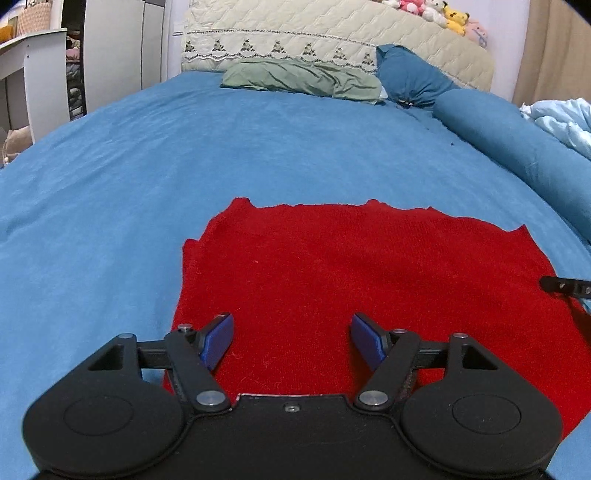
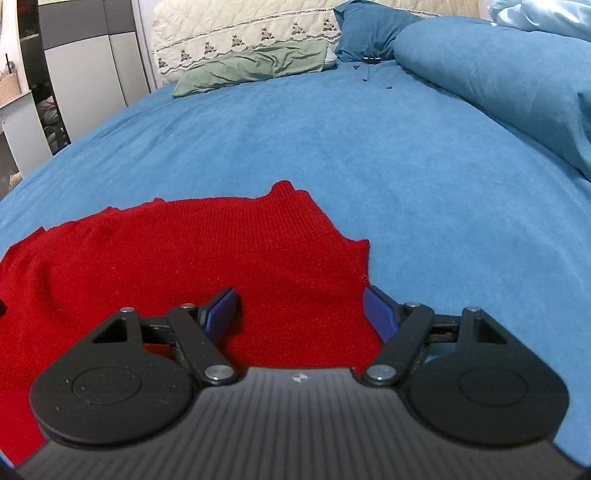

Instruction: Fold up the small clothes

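A red knitted garment point(image 1: 351, 266) lies spread flat on the blue bedsheet point(image 1: 147, 166). My left gripper point(image 1: 291, 339) hovers over the garment's near left part, open, its blue pads point(image 1: 218, 341) wide apart with only cloth below them. My right gripper point(image 2: 299, 314) is open over the same red garment point(image 2: 184, 251) near its right edge; the right pad point(image 2: 378, 314) sits at the cloth's border. A black finger of the other gripper point(image 1: 565, 286) shows at the right edge of the left wrist view.
A green pillow point(image 1: 303, 79) and a dark blue pillow point(image 1: 410, 77) lie by the quilted headboard point(image 1: 332, 33). A rolled blue duvet point(image 2: 498, 85) runs along the right side. White furniture point(image 1: 29, 74) stands left of the bed. Plush toys point(image 1: 443, 14) sit on the headboard.
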### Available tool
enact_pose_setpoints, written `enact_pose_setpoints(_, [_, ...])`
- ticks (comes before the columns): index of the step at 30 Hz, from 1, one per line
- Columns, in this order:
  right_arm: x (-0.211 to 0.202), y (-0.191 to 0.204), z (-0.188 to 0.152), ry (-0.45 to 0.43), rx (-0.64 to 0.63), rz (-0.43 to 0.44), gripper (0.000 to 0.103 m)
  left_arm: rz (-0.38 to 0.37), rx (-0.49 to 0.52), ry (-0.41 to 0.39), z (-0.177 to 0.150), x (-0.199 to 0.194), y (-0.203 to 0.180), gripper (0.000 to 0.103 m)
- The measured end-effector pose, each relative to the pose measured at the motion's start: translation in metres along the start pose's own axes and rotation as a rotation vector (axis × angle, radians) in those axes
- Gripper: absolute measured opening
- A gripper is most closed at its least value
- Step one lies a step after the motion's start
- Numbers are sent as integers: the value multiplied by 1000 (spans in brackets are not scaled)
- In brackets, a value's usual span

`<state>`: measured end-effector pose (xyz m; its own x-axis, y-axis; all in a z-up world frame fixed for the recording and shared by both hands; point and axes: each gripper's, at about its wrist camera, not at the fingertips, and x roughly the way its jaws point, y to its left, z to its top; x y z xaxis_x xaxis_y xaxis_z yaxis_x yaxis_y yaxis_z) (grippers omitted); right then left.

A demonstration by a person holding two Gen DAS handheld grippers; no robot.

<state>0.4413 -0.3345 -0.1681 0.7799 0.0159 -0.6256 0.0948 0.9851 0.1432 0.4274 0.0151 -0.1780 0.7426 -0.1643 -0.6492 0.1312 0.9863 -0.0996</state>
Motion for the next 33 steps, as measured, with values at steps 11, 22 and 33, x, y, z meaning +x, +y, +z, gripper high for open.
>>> enact_pose_setpoints(11, [-116,-25,33,-14,26,-16,100,-58,39,-57,29,-79,-40,101])
enact_pose_setpoints(22, [-95,-15,-33,77,-19,-77,94,-68,43,70,25,1,-116,101])
enact_pose_setpoints(33, [-78,-13,-57,66,-9,26,55,-45,46,221,11,47,-108,103])
